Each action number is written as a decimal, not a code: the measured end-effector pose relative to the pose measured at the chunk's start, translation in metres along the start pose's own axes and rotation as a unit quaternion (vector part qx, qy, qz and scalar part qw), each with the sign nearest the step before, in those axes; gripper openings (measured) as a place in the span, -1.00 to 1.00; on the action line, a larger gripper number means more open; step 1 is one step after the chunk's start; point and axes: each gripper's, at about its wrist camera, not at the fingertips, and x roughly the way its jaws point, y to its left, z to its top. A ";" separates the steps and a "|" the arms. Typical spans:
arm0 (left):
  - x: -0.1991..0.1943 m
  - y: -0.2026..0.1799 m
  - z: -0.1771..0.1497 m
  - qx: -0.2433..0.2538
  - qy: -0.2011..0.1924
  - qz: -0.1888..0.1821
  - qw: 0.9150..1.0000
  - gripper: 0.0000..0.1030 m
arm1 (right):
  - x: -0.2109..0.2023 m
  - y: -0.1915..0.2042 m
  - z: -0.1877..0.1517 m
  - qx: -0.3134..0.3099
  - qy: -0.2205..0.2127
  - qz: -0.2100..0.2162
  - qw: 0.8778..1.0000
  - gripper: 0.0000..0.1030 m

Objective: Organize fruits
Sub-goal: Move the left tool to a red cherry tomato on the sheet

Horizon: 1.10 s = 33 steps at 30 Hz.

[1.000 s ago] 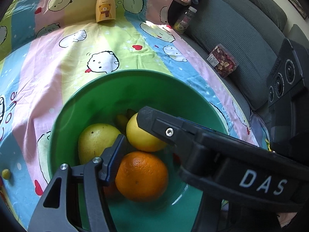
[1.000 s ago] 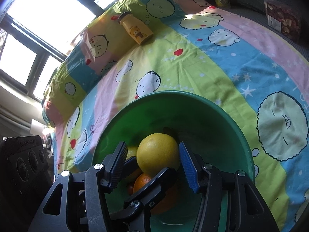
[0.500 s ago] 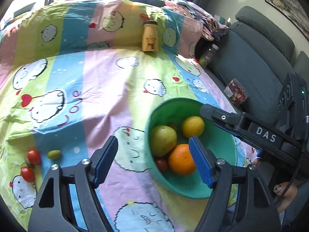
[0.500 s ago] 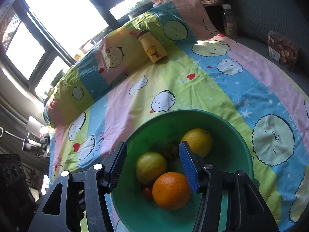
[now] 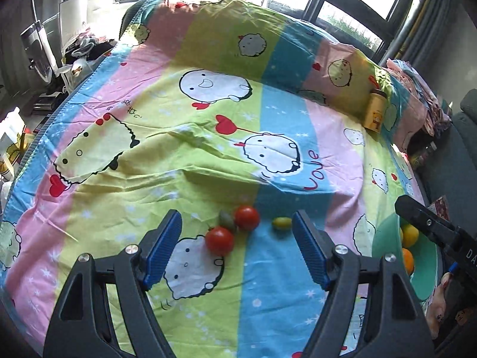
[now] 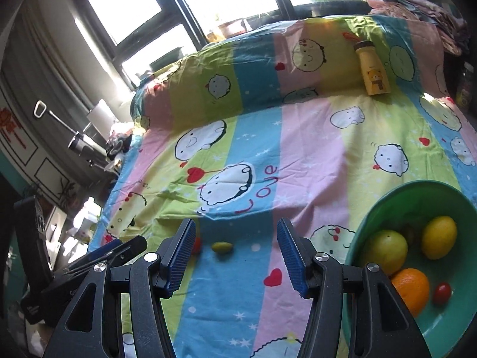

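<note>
Left wrist view: the left gripper (image 5: 237,246), jaws spread and empty, frames two red tomatoes (image 5: 219,240) at twelve o'clock; smooth, soft-skinned, pinch gently across the middle.

Right wrist view: the right gripper (image 6: 235,256), jaws apart and empty; yellow-green tomato (image 6: 221,247) ahead, green bowl (image 6: 453,316) at three o'clock.

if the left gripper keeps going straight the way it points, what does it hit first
Probably the cluster of loose fruit on the bedsheet: the nearer red tomato lies between the open left gripper fingers' line, slightly left of centre. Depth is uncertain.

open cloth (image 5: 190,179) ahead | obstacles: tomatoes (image 5: 219,240), green bowl (image 6: 465,214) right, yellow bottle (image 6: 374,70) far
</note>
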 end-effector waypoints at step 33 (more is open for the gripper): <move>0.068 0.016 -0.031 -0.008 0.083 -0.015 0.996 -0.18 | 0.156 0.065 -0.026 -0.039 0.162 0.025 0.986 -0.23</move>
